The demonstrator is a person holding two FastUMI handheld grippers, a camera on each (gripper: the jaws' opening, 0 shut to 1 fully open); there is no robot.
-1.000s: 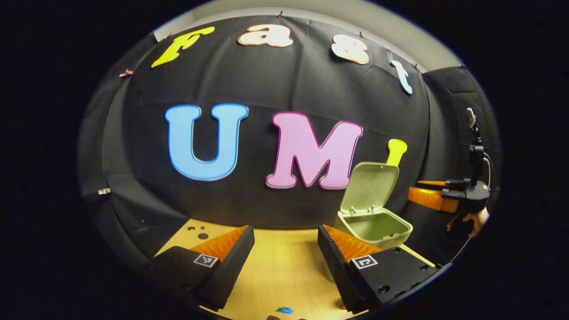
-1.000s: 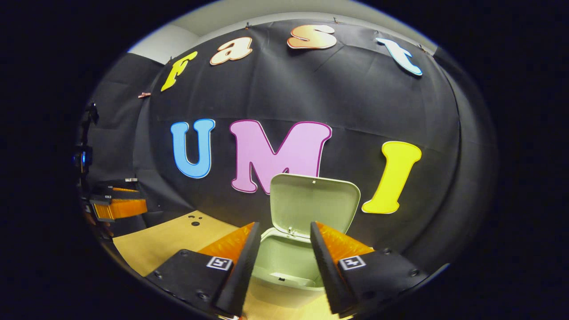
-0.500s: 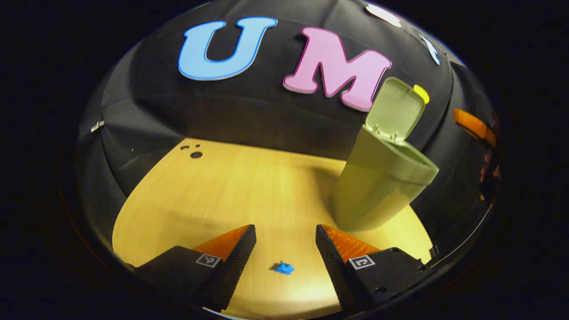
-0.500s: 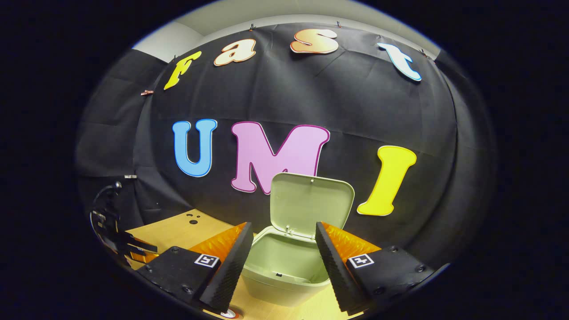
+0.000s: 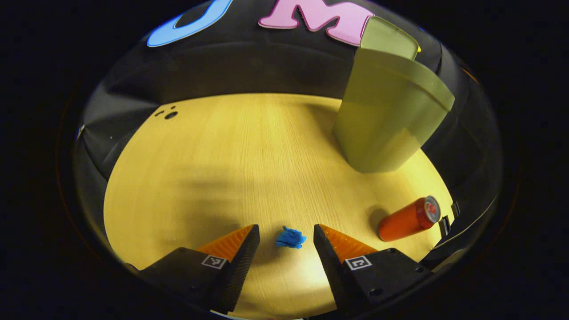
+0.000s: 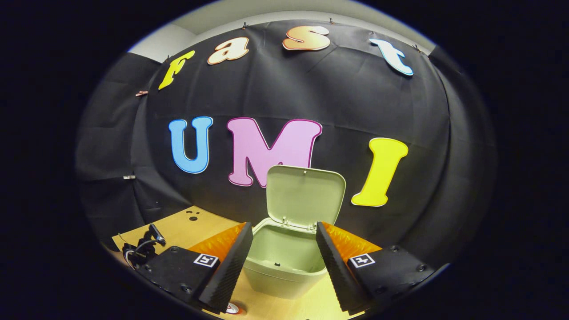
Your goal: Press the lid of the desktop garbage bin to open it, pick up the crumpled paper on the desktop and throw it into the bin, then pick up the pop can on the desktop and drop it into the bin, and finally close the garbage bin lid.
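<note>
1. Where the wall cloth ends, the table (image 5: 213, 155) takes over – a pale wood top with a few small dark holes near its far left corner in the left gripper view.
2. The bin (image 5: 386, 115) stands upright on the far right part of the table in the left gripper view; in the right gripper view it sits straight ahead, beyond the gap between that gripper's fingers.
3. Its lid (image 6: 306, 193) is raised, hinged at the back and standing nearly upright against the wall, so the inside of the bin is open to the right gripper view. What lies at the bottom cannot be made out.
4. The left gripper (image 5: 284, 238) is tilted down toward the table, fingers wide apart and holding nothing.
5. The right gripper (image 6: 284, 238) points level at the bin, its fingers also spread with nothing between them; part of the other gripper shows at the lower left of the right gripper view.
6. The can (image 5: 409, 219) lies on its side on the table, near the front right edge and well apart from the bin's base.
7. The paper (image 5: 290, 237) – a small blue wad – rests on the table right between the left gripper's fingertips, touched by neither.
</note>
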